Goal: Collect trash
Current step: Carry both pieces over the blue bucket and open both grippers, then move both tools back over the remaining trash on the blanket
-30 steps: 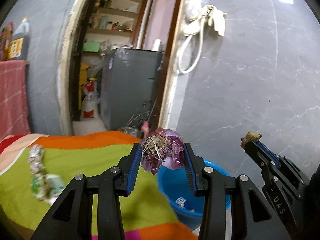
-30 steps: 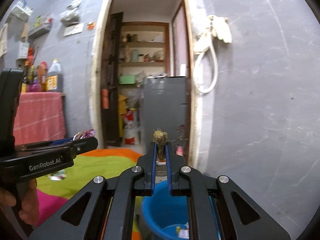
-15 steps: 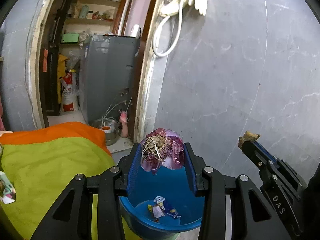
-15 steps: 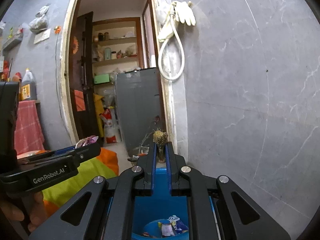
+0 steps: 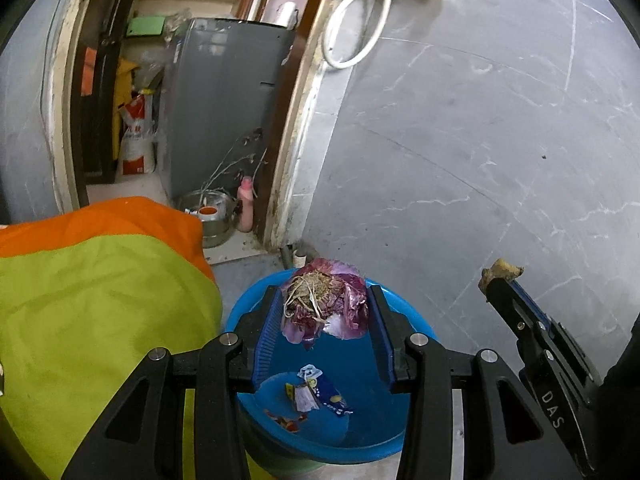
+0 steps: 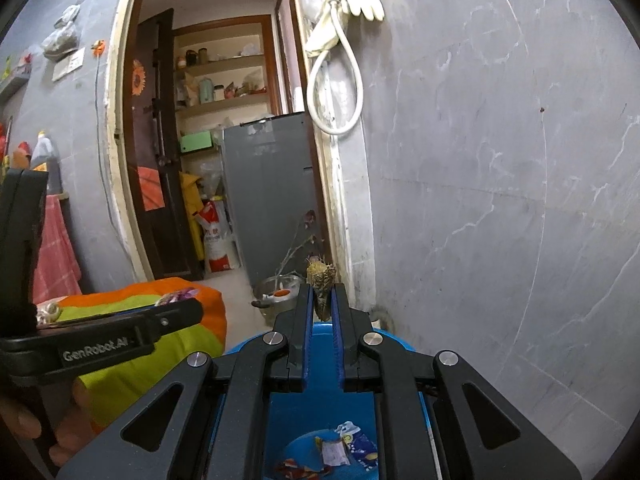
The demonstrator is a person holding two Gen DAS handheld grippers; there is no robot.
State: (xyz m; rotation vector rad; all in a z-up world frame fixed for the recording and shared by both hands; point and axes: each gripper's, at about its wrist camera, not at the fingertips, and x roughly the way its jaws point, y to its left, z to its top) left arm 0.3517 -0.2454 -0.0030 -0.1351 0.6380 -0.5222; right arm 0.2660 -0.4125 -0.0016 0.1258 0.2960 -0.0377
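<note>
My left gripper point(image 5: 323, 304) is shut on a purple onion scrap point(image 5: 324, 306) with dry roots, held above a blue bucket point(image 5: 416, 328). The bucket holds several wrappers point(image 5: 316, 394). My right gripper point(image 6: 321, 300) is shut on a small brown rooty scrap point(image 6: 320, 276), also over the blue bucket point(image 6: 396, 340). The right gripper shows in the left wrist view point(image 5: 500, 280) at the right with its scrap at the tip. The left gripper shows at the left of the right wrist view point(image 6: 176, 312).
A green and orange cloth point(image 5: 100, 280) covers the surface left of the bucket. A grey marble wall point(image 5: 480, 140) stands behind. A doorway shows a grey cabinet point(image 5: 224, 100), a metal pot point(image 5: 208, 216) and a pink bottle point(image 5: 246, 204) on the floor.
Both grippers have moved right from over the cloth to above the blue bucket and tilted down. Each keeps hold of its scrap.
</note>
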